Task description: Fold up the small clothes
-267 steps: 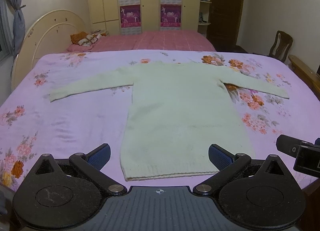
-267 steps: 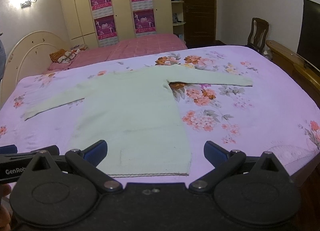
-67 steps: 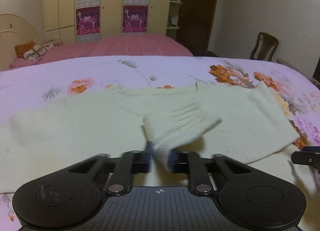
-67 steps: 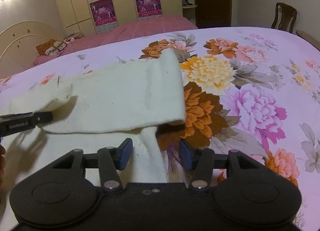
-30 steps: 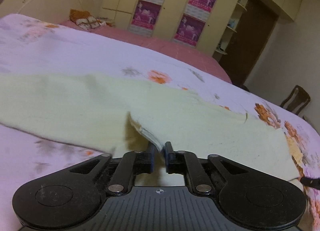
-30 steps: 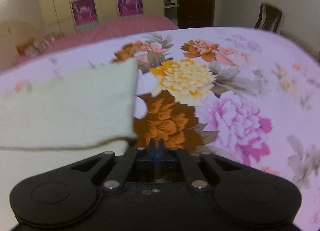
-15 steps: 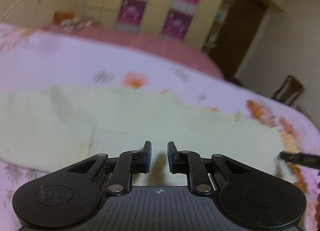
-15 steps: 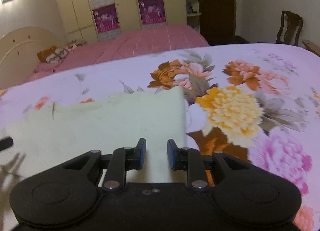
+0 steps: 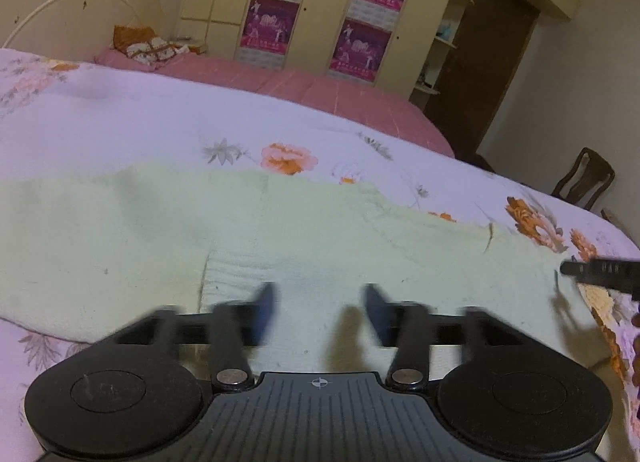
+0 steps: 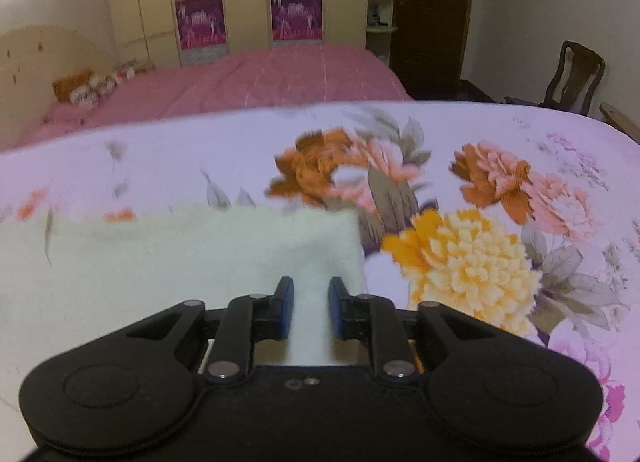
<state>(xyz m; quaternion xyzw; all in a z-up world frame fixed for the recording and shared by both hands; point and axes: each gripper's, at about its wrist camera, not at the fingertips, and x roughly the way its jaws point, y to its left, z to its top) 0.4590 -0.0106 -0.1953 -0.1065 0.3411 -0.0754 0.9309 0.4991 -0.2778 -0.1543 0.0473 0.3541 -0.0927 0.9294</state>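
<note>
The pale cream knitted sweater (image 9: 280, 229) is lying flat on the bed with the lilac floral bedspread (image 9: 120, 121), spread out just ahead of and under both claws.

Left claw (image 9: 320, 306): its jaws have just been opening and now stand well apart, blurred with motion. Nothing is pinched between them; there's just sweater fabric lying flat underneath, and the blue pads (image 9: 266, 308) aren't pressing on anything. A ribbed bit of the sweater, probably a cuff, lies right in front of the left finger. Off to the right of this claw, the black tip of the right claw (image 9: 600, 276) pokes in over the sweater's far edge.

Right claw (image 10: 311, 308): its jaws have also just been opening, but only a little, so there's a narrow gap. Cream fabric shows in that gap, though the pads look clear of it. The sweater's right edge (image 10: 356, 246) ends just ahead and slightly right of this claw, and beyond that it's all big orange and yellow printed flowers (image 10: 460, 258).

Further ahead of both claws there's a second bed with a pink cover (image 10: 248, 77), a cream wardrobe with magenta posters (image 10: 296, 9), and a dark wooden chair (image 10: 576, 73) off to the right.
</note>
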